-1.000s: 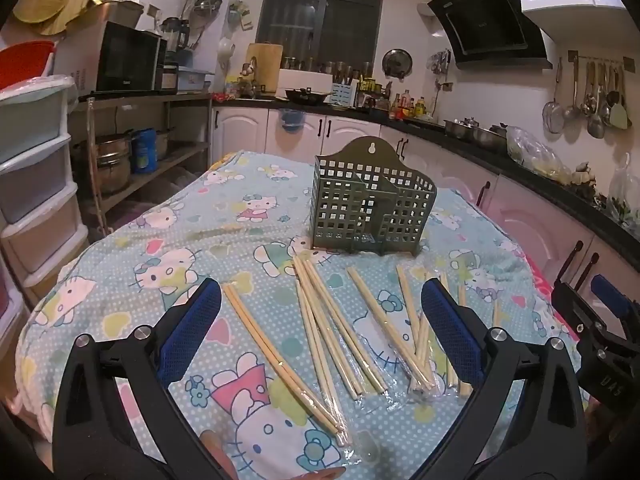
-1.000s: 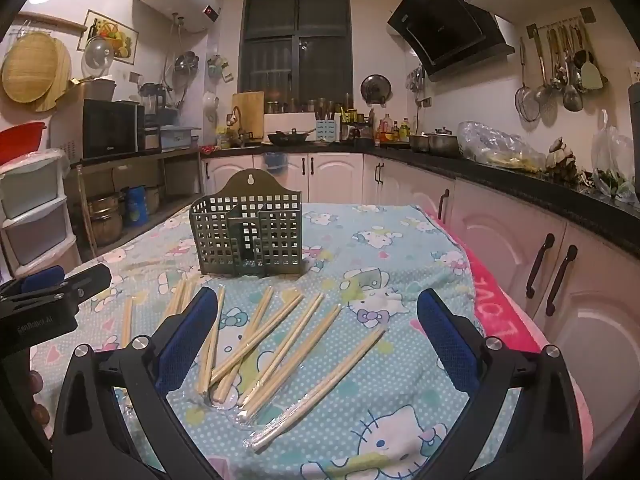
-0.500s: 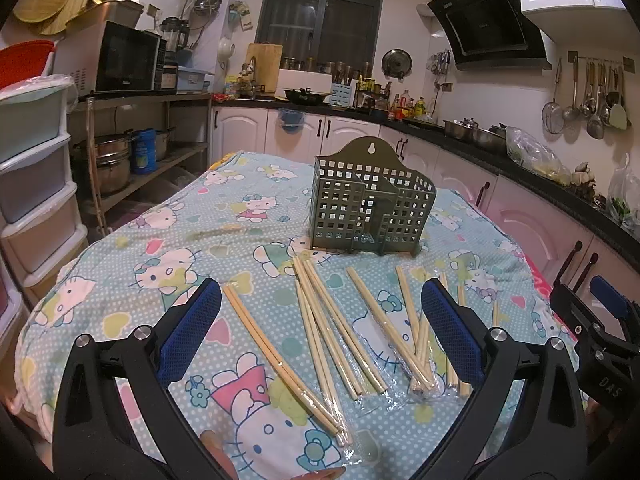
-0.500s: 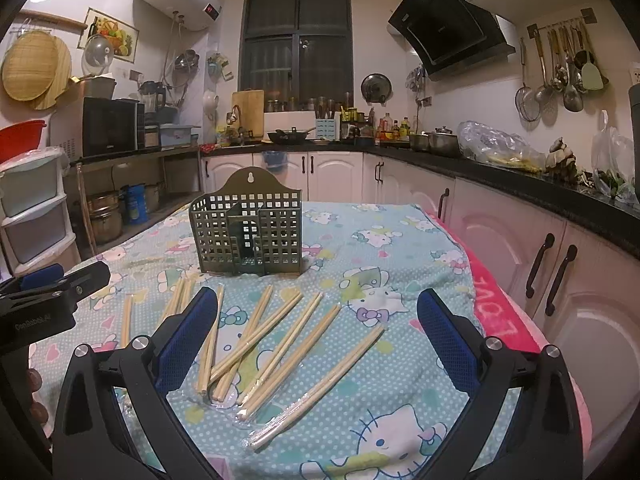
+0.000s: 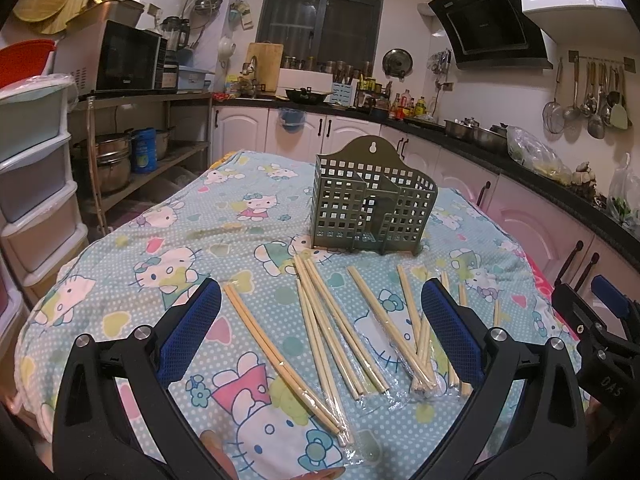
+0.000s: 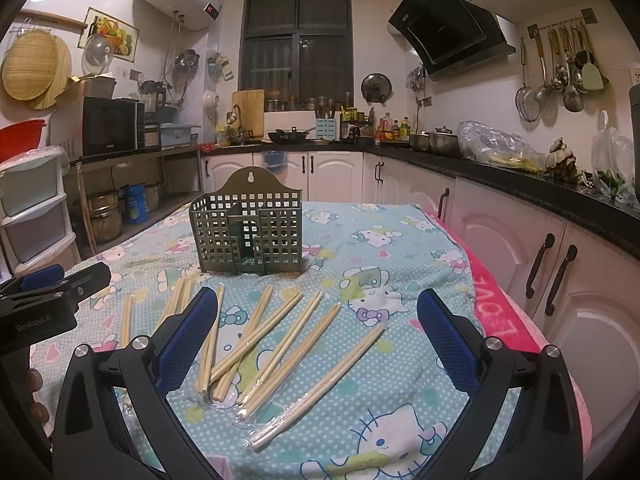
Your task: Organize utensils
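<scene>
Several pairs of wooden chopsticks (image 5: 320, 320) in clear plastic sleeves lie scattered on the cartoon-print tablecloth (image 5: 160, 240); they also show in the right wrist view (image 6: 276, 344). A green perforated utensil holder (image 5: 370, 208) stands upright behind them, also in the right wrist view (image 6: 248, 232). My left gripper (image 5: 320, 320) is open and empty above the near chopsticks. My right gripper (image 6: 318, 324) is open and empty above the right-hand chopsticks. Each gripper shows at the edge of the other's view: the right gripper (image 5: 600, 332) and the left gripper (image 6: 48, 296).
White cabinets (image 6: 560, 264) and a black counter run along the right, close to the table's edge. Plastic drawers (image 5: 32, 176) and a shelf with pots (image 5: 120, 156) stand at the left. A pink cloth border (image 6: 500, 304) marks the table's right edge.
Both grippers have barely shifted; the views are almost the same. Nothing was picked up or moved.
</scene>
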Demonstrator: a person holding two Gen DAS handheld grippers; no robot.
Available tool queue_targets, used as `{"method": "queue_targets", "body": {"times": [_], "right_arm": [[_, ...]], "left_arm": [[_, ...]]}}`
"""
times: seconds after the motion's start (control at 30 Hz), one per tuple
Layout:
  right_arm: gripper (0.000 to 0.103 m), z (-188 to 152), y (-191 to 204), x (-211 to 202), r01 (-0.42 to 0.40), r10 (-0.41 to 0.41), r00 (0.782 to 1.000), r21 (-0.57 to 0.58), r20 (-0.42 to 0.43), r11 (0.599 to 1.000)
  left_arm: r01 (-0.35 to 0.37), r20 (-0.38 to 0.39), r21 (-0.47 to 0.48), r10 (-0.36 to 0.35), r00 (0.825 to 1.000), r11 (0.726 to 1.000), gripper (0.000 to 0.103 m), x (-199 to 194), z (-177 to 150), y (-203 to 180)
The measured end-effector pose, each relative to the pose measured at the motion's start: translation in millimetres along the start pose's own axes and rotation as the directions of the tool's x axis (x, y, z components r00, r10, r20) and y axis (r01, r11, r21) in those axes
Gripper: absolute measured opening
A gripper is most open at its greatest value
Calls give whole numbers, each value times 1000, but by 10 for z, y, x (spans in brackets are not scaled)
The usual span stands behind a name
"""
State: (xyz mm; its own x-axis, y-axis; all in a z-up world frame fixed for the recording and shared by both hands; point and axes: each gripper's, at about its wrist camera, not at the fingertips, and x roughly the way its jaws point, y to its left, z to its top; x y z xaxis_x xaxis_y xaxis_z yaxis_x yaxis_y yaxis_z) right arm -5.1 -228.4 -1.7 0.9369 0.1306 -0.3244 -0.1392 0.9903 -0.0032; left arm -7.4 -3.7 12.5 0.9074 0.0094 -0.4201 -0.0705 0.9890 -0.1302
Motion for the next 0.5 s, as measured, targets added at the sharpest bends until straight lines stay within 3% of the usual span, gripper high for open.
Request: {"method": "queue_targets", "body": {"times": [0.5], "right_arm": [[97, 15, 40, 27, -19, 19, 1000, -10, -13, 1000]], "left_arm": [[-9, -7, 2, 9, 1000, 1000, 92, 115, -16, 22]]}}
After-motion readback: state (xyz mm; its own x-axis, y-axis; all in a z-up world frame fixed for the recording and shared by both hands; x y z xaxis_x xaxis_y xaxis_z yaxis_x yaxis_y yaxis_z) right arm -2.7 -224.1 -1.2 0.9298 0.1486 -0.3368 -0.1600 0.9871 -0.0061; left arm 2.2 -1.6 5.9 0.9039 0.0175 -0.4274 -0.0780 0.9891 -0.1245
